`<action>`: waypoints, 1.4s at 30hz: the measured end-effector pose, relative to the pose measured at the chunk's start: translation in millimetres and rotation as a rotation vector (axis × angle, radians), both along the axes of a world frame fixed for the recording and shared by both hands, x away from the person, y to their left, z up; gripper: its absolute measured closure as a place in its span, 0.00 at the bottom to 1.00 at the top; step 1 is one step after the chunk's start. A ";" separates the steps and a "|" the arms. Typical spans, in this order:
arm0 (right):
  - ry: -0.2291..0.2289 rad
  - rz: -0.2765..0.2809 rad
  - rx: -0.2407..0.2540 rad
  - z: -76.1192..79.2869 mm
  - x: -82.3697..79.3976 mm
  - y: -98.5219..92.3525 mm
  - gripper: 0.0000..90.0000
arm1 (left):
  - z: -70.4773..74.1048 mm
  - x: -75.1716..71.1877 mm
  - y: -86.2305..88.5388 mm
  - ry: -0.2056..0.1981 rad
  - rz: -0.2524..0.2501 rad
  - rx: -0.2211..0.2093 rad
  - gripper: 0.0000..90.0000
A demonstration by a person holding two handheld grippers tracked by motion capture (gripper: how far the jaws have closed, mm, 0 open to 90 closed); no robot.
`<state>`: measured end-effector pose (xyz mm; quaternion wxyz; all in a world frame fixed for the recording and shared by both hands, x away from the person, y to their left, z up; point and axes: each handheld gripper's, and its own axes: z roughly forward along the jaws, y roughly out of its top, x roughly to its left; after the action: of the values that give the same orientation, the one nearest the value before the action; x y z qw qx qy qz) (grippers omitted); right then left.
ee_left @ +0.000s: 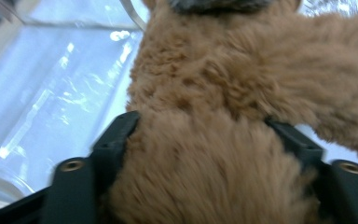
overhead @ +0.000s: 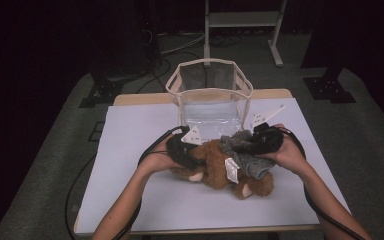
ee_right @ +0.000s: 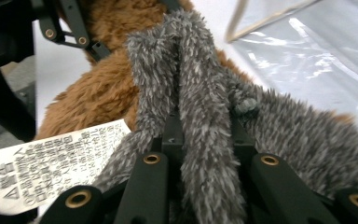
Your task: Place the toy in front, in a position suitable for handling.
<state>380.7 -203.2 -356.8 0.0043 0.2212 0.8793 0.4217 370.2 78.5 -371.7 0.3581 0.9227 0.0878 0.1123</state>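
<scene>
We see a brown plush teddy bear (overhead: 215,167) lying on the white table top (overhead: 130,150), near the middle and toward our near edge, just in front of a clear plastic bag with cream fabric trim (overhead: 210,95) that stands open on the far side. Draped over the bear's right part is a grey fuzzy knitted garment (overhead: 245,155), and a white printed care label (overhead: 231,169) sticks out from the bear beside it.

Our left gripper (overhead: 182,147) sits at the bear's left end. In the left gripper view its two black jaws stand apart on either side of a thick bulge of the brown fur (ee_left: 205,172), with the pile pressed right against both inner faces, so we read it as clasping the bear.

Our right gripper (overhead: 260,140) lies over the grey garment at the bear's right. In the right gripper view its jaws are drawn close together, pinching a fold of the grey fuzzy fabric (ee_right: 205,140) that rises up between them. The care label (ee_right: 51,163) lies to the left of those jaws, against the brown fur (ee_right: 93,98), and the clear bag's wall (ee_right: 317,56) shows at the upper right.
</scene>
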 end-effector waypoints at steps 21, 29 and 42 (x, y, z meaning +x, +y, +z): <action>-0.132 0.080 0.009 21.3 -54.0 21.3 0.82 | -1.2 -35.8 26.1 0.027 -0.034 -0.042 0.35; -0.139 0.064 -0.070 9.2 -37.7 30.7 0.82 | 3.8 -34.5 29.4 -0.008 0.012 -0.075 0.32; -0.165 0.159 -0.021 24.3 -54.7 49.9 0.82 | -3.5 -19.4 23.6 0.011 0.070 -0.091 0.39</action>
<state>325.9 -153.2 -332.5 0.0457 0.1151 0.8952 0.4282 350.8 102.2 -375.2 0.3950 0.9025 0.1270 0.1153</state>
